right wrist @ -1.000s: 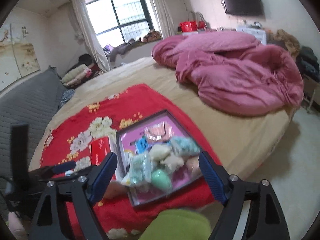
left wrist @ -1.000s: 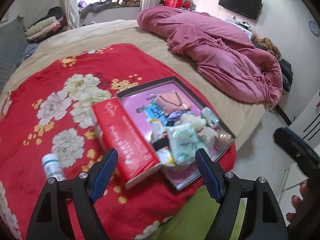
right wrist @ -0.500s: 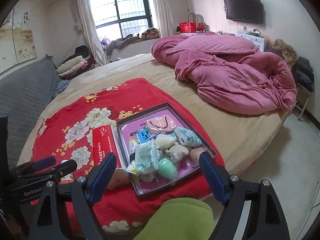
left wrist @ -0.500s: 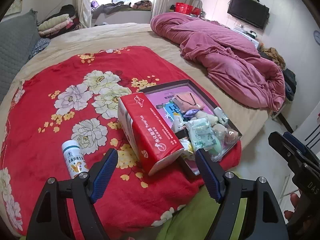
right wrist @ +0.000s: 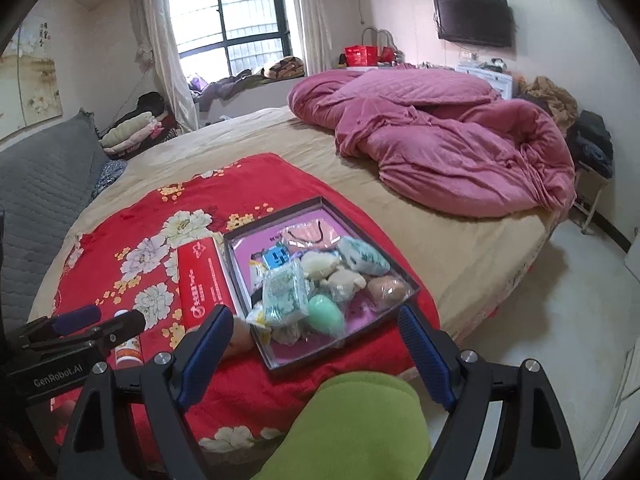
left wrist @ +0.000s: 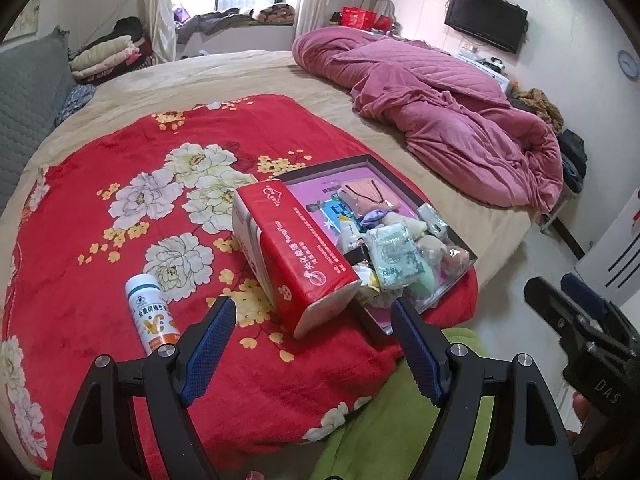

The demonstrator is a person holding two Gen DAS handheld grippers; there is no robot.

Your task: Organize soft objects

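Both tongs, left (left wrist: 312, 336) and right (right wrist: 316, 344), hang spread and empty, angled down over the tray (right wrist: 280, 208).

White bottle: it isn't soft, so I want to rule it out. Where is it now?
In the left wrist view the white bottle lies on the red blanket, lower left, apart from the red box to its right.

Home bedroom, large bed (right wrist: 400, 216), pink quilt (right wrist: 460, 144), wall television (right wrist: 474, 20)
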